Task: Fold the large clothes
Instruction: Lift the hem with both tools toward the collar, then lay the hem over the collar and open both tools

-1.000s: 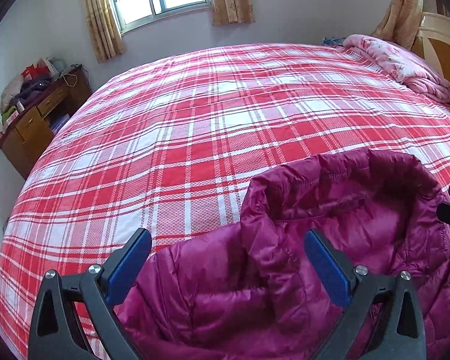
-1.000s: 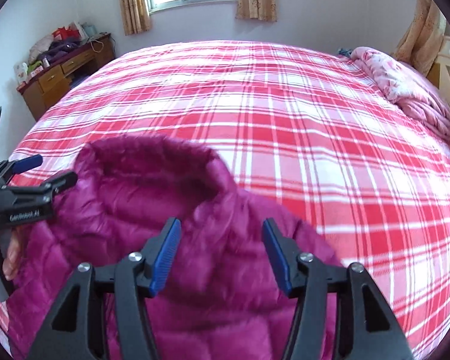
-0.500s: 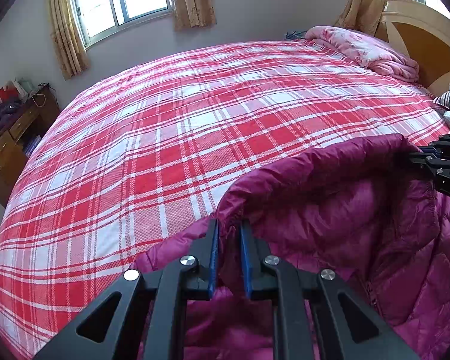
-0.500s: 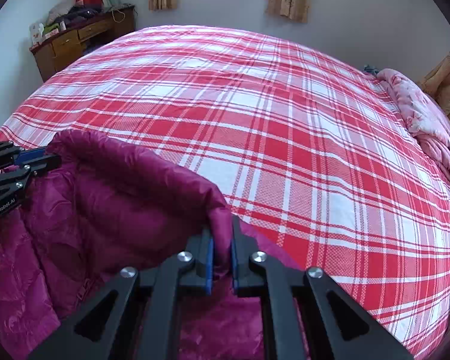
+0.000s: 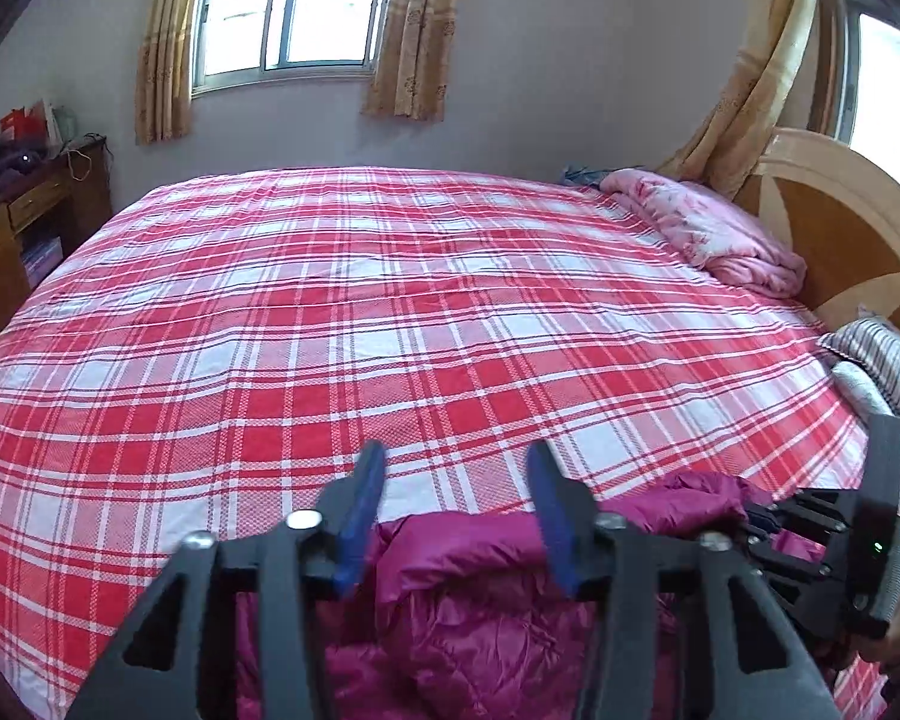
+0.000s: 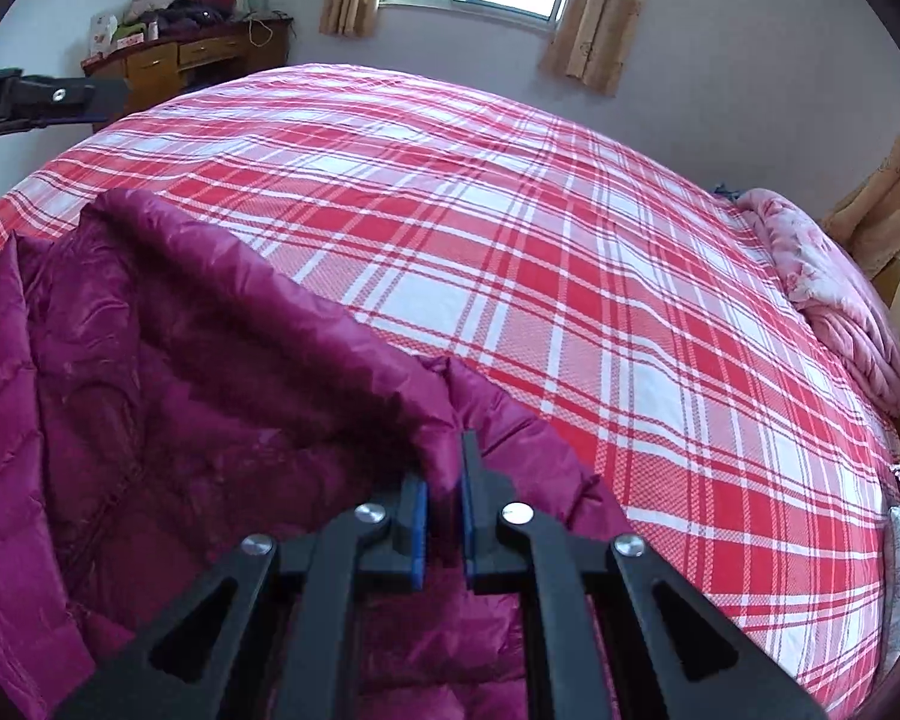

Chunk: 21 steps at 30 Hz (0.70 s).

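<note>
Red-and-white plaid bed [image 5: 390,312] carries a magenta quilted puffer jacket [image 6: 168,396], its lower part cut off; right gripper [image 6: 445,516] jaws pinch its collar, left gripper [image 5: 453,516] jaws gape empty.

The bed [image 5: 390,312] wore a red-and-white plaid sheet, with a magenta puffer jacket [image 6: 168,372] on its near edge and a pink quilt [image 5: 708,231] bunched at the far right corner.
</note>
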### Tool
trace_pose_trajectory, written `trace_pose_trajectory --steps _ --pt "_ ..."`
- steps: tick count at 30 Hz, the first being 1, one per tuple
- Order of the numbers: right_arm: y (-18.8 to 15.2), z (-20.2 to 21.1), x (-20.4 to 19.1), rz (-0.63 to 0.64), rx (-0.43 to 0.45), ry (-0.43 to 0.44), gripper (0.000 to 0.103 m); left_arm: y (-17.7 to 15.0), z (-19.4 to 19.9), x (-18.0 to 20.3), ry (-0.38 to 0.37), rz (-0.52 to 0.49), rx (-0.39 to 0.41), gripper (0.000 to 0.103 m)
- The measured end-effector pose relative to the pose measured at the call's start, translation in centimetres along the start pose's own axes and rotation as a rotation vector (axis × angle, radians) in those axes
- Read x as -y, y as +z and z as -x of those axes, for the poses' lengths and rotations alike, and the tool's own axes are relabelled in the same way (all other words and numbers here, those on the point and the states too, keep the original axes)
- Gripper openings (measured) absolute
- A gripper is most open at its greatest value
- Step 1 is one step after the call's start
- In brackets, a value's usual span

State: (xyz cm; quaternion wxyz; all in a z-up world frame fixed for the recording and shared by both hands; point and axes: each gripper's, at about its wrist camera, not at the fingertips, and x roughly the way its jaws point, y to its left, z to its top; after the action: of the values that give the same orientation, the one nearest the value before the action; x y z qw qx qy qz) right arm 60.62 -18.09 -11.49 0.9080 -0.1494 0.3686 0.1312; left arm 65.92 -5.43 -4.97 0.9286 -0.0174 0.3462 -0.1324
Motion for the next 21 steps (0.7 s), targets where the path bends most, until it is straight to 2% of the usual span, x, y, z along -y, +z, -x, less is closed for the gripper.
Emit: trace_pose_trajectory --steps 1,5,10,13,15,18,21 --pt "-0.2 0.0 0.1 -0.007 0.001 0.003 0.01 -0.1 -1.0 0.5 0.01 -0.012 -0.015 0.077" --pt "-0.5 -0.3 0.4 -0.039 -0.01 0.021 0.011 -2.1 -3.5 1.7 -0.003 -0.037 -0.107 0.077" --pt "-0.7 0.4 0.7 -0.077 0.002 0.053 0.015 -5.6 -5.8 1.2 0.026 -0.058 -0.207 0.077" --pt "-0.7 2.0 1.6 -0.145 0.04 0.047 0.035 -6.6 -5.5 0.9 0.024 -0.049 -0.207 0.077" --pt "-0.1 3.8 1.9 -0.21 0.099 0.02 0.057 -6.8 -5.3 1.2 0.029 -0.06 -0.198 0.077" --pt "2.0 5.2 1.4 -0.278 0.137 0.006 0.061 -6.8 -5.2 1.4 0.037 -0.067 -0.191 0.077" --pt "4.3 5.4 -0.5 -0.273 0.177 0.031 0.061 -7.0 -5.4 1.4 0.041 -0.065 -0.189 0.077"
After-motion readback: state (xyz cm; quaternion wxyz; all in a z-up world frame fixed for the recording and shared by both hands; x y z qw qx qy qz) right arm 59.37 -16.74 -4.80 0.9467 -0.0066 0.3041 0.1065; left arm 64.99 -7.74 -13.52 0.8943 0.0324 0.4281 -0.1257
